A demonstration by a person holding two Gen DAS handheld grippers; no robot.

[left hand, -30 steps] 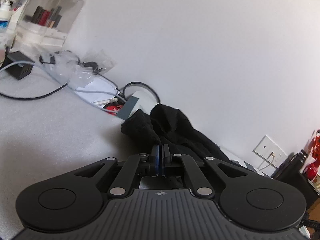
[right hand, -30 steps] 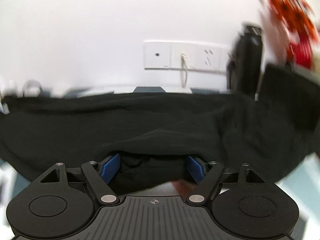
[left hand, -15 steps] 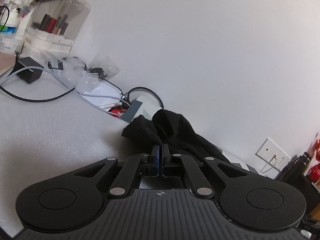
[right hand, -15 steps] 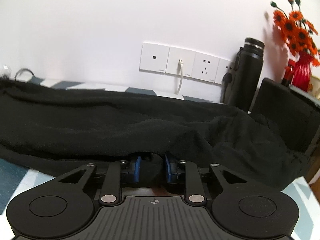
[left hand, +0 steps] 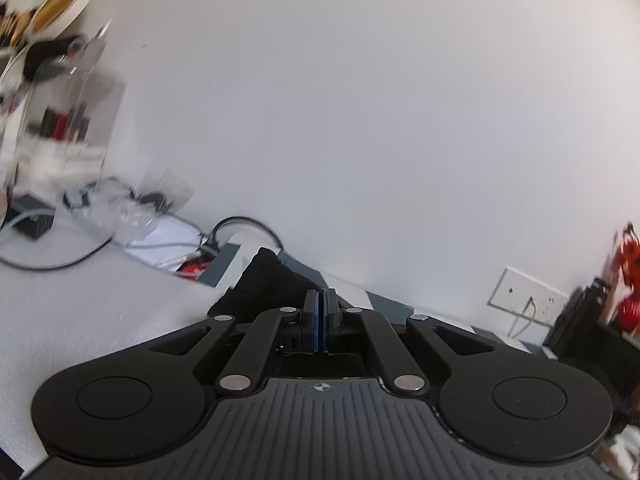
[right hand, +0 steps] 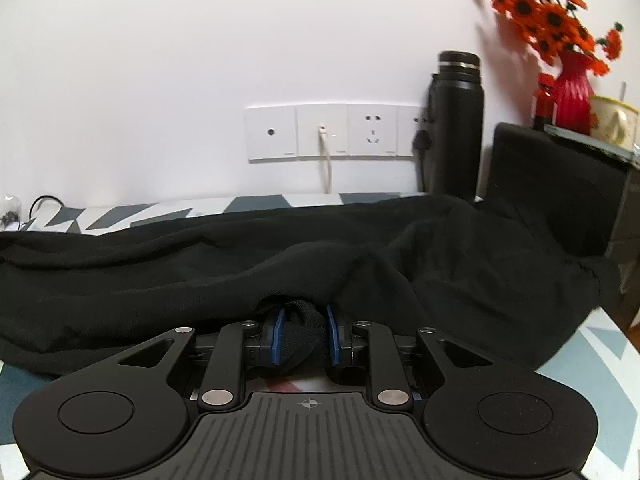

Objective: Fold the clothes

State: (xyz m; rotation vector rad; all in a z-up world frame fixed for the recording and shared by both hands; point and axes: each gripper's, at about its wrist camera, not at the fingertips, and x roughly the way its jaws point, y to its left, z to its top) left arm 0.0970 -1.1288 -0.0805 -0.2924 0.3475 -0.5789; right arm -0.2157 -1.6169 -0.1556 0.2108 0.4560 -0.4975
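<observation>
Along the worktop's (right hand: 600, 344) back edge, under the wall sockets (right hand: 332, 132), a black garment (right hand: 200, 264) lies bunched from end to end. The right claw (right hand: 306, 330) pinches a fold of its near hem between blue pads. The left claw (left hand: 320, 322) has its pads pressed together; whether cloth sits between them is unclear. A black flask (right hand: 456, 124) stands by the sockets.

Black flask (right hand: 456, 120) beside wall sockets (right hand: 336, 132) — red vase (right hand: 573, 94) of orange flowers (right hand: 548, 12).

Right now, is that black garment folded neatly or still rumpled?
Rumpled: the black garment lies bunched in loose ridges across the table, one edge between the right tongs.
</observation>
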